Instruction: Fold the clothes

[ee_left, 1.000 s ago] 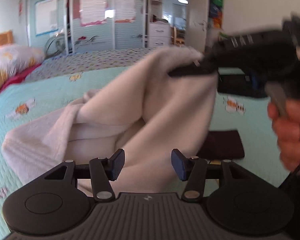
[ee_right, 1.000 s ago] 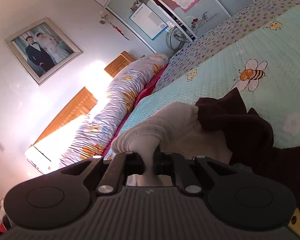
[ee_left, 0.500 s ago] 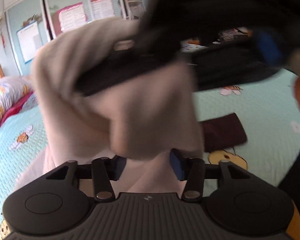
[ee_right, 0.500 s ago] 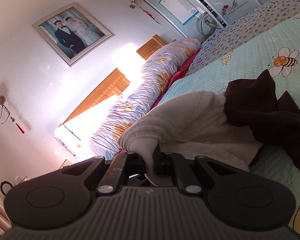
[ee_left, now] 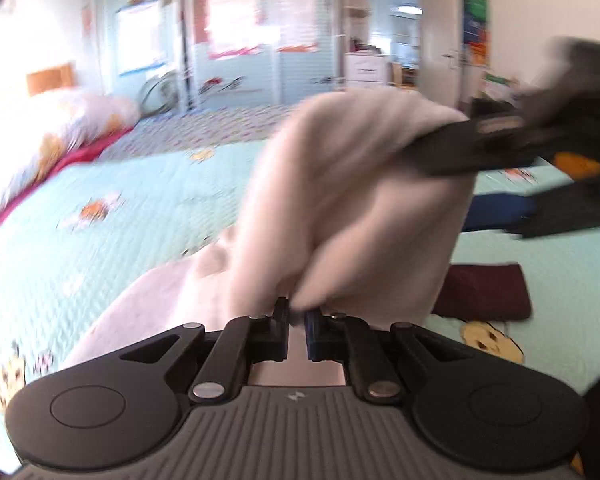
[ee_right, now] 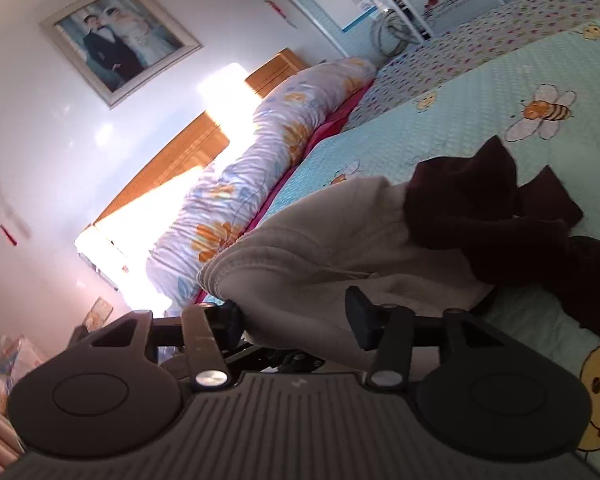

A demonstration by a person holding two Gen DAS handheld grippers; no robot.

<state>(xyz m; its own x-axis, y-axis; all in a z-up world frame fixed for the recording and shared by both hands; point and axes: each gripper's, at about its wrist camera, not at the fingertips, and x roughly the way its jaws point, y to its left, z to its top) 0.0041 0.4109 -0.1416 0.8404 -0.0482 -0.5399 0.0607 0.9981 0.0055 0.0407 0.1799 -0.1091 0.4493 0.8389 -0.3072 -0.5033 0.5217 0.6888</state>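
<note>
Pinching a fold of the cream garment (ee_left: pixel 352 200), the left gripper (ee_left: pixel 298 322) is now clenched on the cloth, whereas a second ago its fingers were standing wide apart with the fabric only hanging between them. The right gripper (ee_right: pixel 296 312) is showing the opposite change: half a second ago its fingers were squeezed on the garment's ribbed hem (ee_right: pixel 236 264), and now they are spread apart, with the cloth lying loosely between them and no longer nipped. In the left wrist view that right gripper (ee_left: pixel 432 162) is appearing as a blurred dark shape at the upper right, its tips against the raised top of the garment. The cream garment is hanging lifted above the middle of the bedspread (ee_left: pixel 148 216), its lower part trailing down onto the quilt toward the near edge. One cream garment is in play. Dark maroon clothing is showing as well: one folded piece (ee_left: pixel 484 292) lying flat on the bedspread to the right of the lifted cloth, and a crumpled heap (ee_right: pixel 492 212) touching the cream cloth in the right wrist view; whether these are the same item I cannot tell. One long floral bolster (ee_right: pixel 260 176) is lying along the head of the bed.
</note>
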